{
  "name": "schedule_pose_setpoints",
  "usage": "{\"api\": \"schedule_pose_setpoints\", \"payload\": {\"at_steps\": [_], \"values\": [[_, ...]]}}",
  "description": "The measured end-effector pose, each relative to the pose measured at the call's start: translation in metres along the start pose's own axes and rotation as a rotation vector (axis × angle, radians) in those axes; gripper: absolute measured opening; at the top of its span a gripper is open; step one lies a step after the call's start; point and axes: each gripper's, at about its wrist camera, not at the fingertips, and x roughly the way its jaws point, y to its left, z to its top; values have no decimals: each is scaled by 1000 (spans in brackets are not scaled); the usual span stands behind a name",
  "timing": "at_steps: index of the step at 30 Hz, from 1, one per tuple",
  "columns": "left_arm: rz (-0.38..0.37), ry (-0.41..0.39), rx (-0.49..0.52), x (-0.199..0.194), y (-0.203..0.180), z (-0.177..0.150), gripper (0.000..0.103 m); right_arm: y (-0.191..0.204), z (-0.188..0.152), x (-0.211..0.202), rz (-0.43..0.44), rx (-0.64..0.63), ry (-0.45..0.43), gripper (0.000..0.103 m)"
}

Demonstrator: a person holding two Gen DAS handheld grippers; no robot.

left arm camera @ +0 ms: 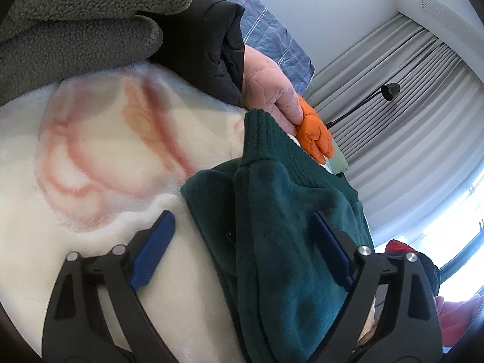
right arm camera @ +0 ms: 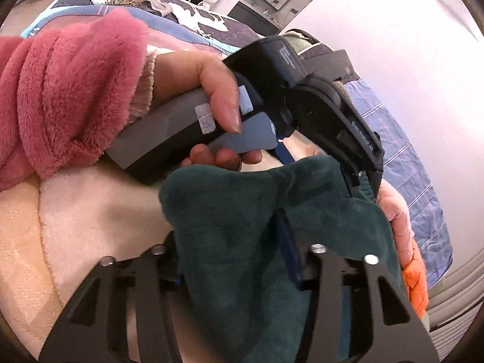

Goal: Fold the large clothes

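Note:
A dark green fleece garment (left arm camera: 281, 242) lies bunched on a white blanket with a pink pattern (left arm camera: 90, 157). My left gripper (left arm camera: 242, 216) stands open around it: the left pad (left arm camera: 157, 248) rests on the blanket clear of the cloth, and the right pad (left arm camera: 332, 251) lies against a fold. In the right wrist view a thick bunch of the green garment (right arm camera: 236, 227) fills my right gripper (right arm camera: 230, 233), which is shut on it. The cloth covers its left pad; the right pad (right arm camera: 290, 251) shows. A hand (right arm camera: 211, 90) in a pink fluffy sleeve holds the left gripper (right arm camera: 323, 169) just beyond.
Grey fleece (left arm camera: 75, 30), a black jacket (left arm camera: 205, 45), a pink padded garment (left arm camera: 266, 84) and an orange puffy one (left arm camera: 314, 133) lie piled behind the green garment. A blue checked sheet (left arm camera: 272, 30) covers the bed. Grey curtains (left arm camera: 408, 106) and a black lamp (left arm camera: 390, 90) stand at the right.

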Motion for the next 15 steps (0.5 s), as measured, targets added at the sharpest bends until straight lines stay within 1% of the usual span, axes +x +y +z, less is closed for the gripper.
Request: {"api": "schedule_pose_setpoints", "payload": {"at_steps": [1,3,4,7,12,15], "values": [[5,1,-6,0,0,0,73,-1,0,-1,3,5,-3,41],[-42,8,-36,1,1,1,53,-8,0,-6,22,37,-18,37],[-40,6,-42,0,1,1,48,-11,1,-9,33,58,-25,35],[-26,7,-45,-2,-4,3,40,-23,3,-16,57,113,-35,33],[38,10,5,-7,-25,10,37,-35,3,-30,74,185,-58,32],[57,10,17,-9,-34,14,35,-44,4,-36,84,228,-71,31]]}}
